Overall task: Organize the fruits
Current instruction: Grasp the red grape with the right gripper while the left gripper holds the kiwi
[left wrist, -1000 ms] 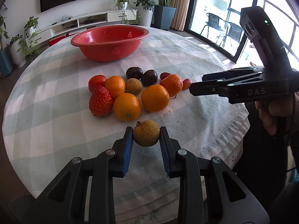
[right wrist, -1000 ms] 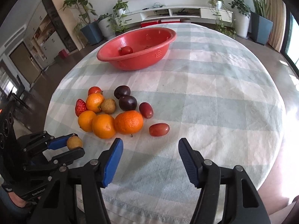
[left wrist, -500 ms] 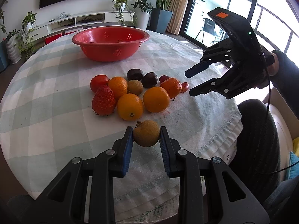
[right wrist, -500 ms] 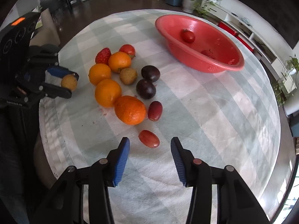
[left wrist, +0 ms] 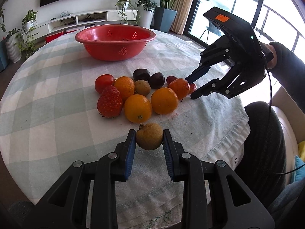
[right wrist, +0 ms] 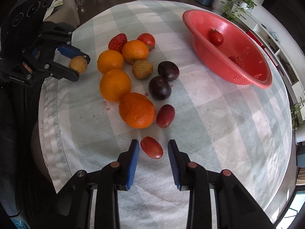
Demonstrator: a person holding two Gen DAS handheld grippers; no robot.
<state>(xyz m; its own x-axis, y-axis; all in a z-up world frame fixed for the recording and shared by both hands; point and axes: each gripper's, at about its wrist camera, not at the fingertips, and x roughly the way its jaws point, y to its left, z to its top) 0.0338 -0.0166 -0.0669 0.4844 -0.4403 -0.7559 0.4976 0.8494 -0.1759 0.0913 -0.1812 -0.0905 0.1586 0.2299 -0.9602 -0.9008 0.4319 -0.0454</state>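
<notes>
left gripper clamping longan, fruit pile

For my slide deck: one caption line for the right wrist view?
Right gripper fingers closing around a small red fruit; left gripper holds a longan.

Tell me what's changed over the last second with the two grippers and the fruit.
The right gripper rolled over, dropped toward the table and has been closing its jaws around the small red fruit, pads not yet pressing it. The left gripper stayed shut on the brown fruit. The fruit pile and red bowl haven't moved.
</notes>
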